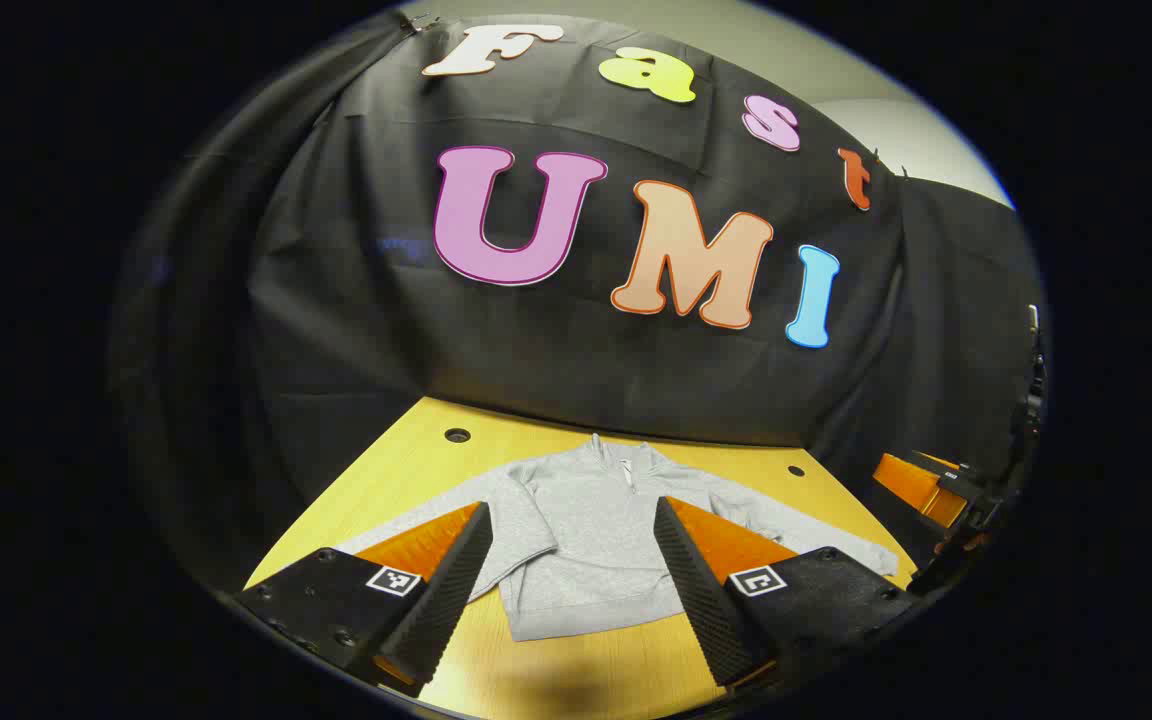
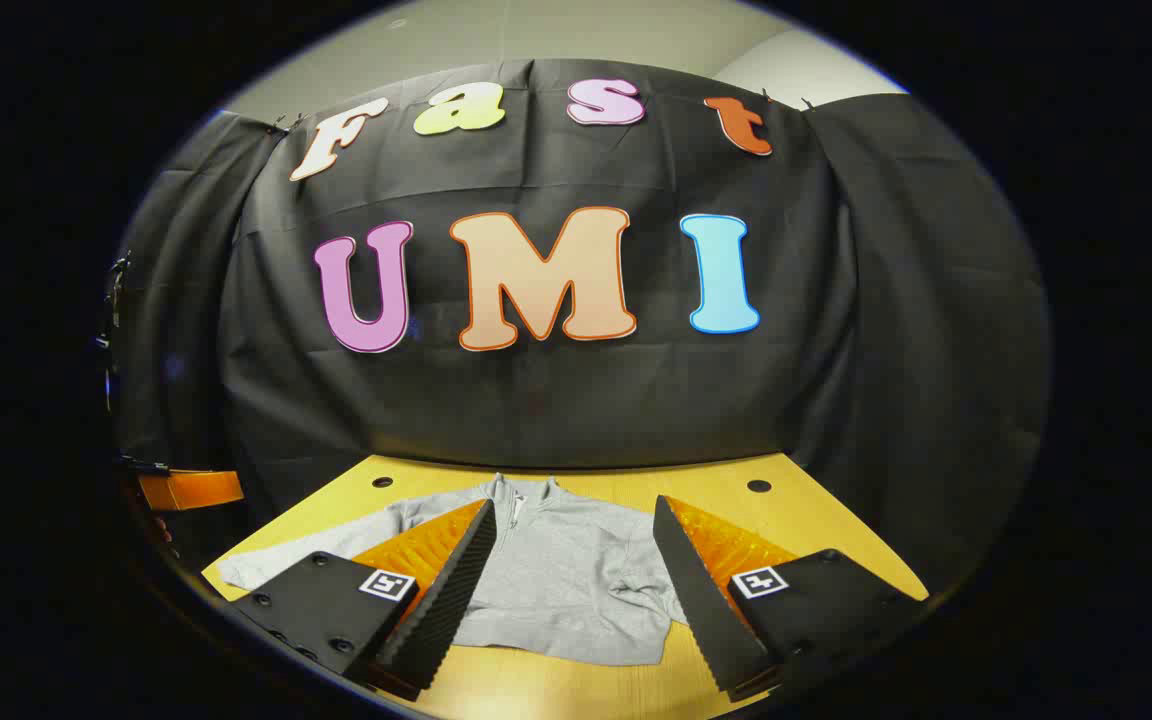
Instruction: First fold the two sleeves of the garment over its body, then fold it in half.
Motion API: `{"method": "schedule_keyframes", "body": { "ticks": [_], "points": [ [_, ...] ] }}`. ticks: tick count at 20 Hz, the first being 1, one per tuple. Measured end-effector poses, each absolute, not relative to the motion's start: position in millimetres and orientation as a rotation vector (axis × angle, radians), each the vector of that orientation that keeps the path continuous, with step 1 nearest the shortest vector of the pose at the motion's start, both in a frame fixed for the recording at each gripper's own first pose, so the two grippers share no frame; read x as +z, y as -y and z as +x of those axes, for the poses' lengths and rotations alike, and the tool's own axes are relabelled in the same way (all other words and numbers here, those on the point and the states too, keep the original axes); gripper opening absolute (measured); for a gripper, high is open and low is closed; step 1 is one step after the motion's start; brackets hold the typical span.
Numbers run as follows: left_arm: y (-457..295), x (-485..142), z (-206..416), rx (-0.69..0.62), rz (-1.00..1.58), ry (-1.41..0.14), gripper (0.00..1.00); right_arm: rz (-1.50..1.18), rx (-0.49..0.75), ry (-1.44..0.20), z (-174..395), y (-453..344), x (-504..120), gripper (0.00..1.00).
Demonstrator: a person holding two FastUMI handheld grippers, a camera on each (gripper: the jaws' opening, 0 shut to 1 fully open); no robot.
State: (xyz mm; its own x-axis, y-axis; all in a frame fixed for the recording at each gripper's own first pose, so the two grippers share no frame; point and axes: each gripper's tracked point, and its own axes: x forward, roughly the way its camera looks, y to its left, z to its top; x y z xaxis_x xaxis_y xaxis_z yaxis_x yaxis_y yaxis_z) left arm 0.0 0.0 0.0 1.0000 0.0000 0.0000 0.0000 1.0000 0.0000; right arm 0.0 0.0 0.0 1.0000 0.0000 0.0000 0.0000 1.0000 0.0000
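A grey zip-neck sweatshirt lies flat on the yellow wooden table, ahead of and below both grippers, collar toward the black cloth wall, hem nearest. The left gripper and right gripper hover spread apart, holding nothing. The sleeves appear unfolded, stretching sideways.

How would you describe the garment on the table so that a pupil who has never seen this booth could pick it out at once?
Start from the yellow wooden table in front of the black cloth wall. Spread flat on it lies the grey sweatshirt, collar towards the wall, both long sleeves stretched out sideways and not yet folded. It is the soft, pale grey thing with a short zip at the neck, unlike the hard black and orange gripper fingers framing it.
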Motion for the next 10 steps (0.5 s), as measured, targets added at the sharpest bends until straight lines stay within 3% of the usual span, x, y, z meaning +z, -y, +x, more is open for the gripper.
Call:
{"method": "schedule_keyframes", "body": {
  "ticks": [10],
  "points": [
    [2, 2, 15, -0.038, 0.051, -0.016, 0.95, 0.016, -0.055, -0.025, 12, 24, -7, 0.99]
  ]
}}
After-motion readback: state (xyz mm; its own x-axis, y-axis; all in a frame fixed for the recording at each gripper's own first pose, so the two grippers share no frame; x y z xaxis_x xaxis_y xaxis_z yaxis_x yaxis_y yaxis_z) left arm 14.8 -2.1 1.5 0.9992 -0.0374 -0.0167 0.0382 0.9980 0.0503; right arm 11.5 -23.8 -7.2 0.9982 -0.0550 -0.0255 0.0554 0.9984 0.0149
